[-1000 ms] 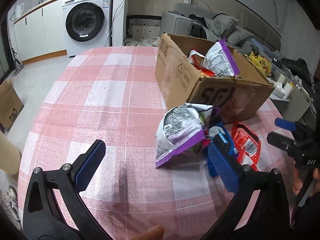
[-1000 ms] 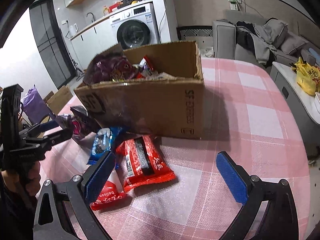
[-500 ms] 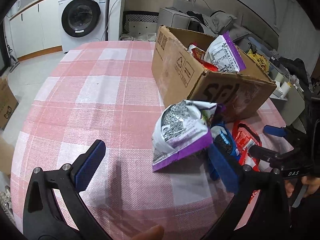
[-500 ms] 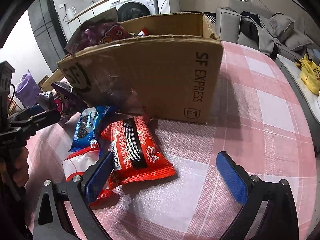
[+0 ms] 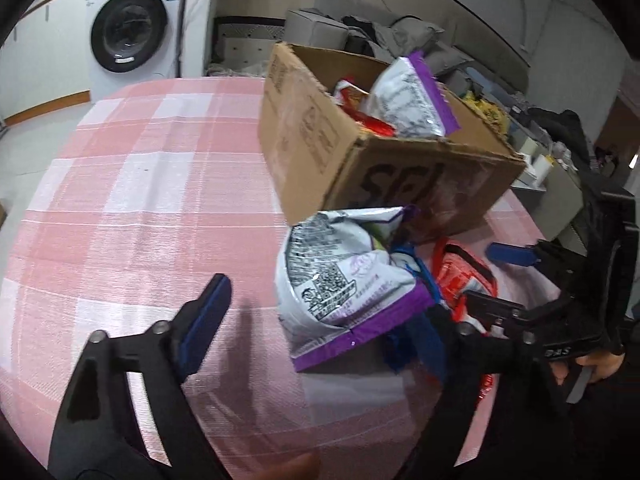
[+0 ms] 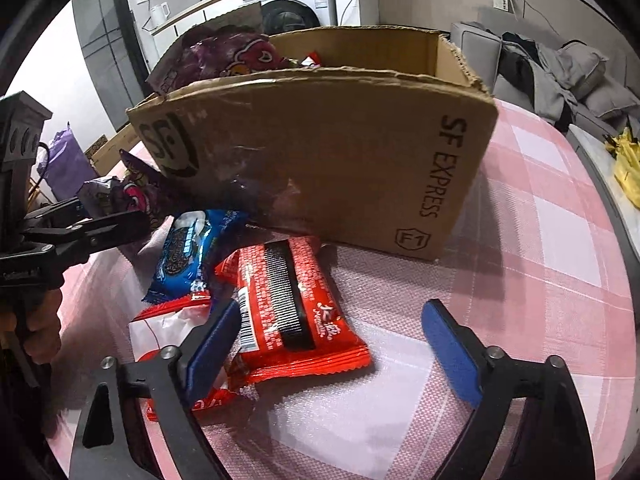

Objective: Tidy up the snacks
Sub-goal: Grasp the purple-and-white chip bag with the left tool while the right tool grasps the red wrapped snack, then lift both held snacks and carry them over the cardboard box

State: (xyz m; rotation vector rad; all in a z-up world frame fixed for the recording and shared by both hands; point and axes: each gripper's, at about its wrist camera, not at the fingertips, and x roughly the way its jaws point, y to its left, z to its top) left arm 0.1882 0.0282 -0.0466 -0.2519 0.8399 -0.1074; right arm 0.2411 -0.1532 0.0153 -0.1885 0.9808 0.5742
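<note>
A brown cardboard box (image 5: pixel 320 160) (image 6: pixel 320 160) stands on the pink checked table and holds several snack bags. In front of it lie a white and purple chip bag (image 5: pixel 344 280), a blue cookie pack (image 6: pixel 188 252), a red wafer pack (image 6: pixel 292 312) and a red and white pack (image 6: pixel 168 332). My left gripper (image 5: pixel 320 320) is open, low over the table, with the chip bag between its fingers. My right gripper (image 6: pixel 336 340) is open, with the red wafer pack between its fingers. Each gripper shows in the other's view, the right (image 5: pixel 508 280) and the left (image 6: pixel 92 224).
A washing machine (image 5: pixel 132 28) and cabinets stand beyond the table's far edge. A grey sofa with clothes (image 6: pixel 560 76) is behind the box. A side counter with a yellow bag (image 6: pixel 628 168) runs along the right. The tablecloth (image 5: pixel 160 200) left of the box is bare.
Both grippers have moved closer to the snacks. The chip bag now sits between the left fingers and the red wafer pack between the right fingers. Both stay open.
</note>
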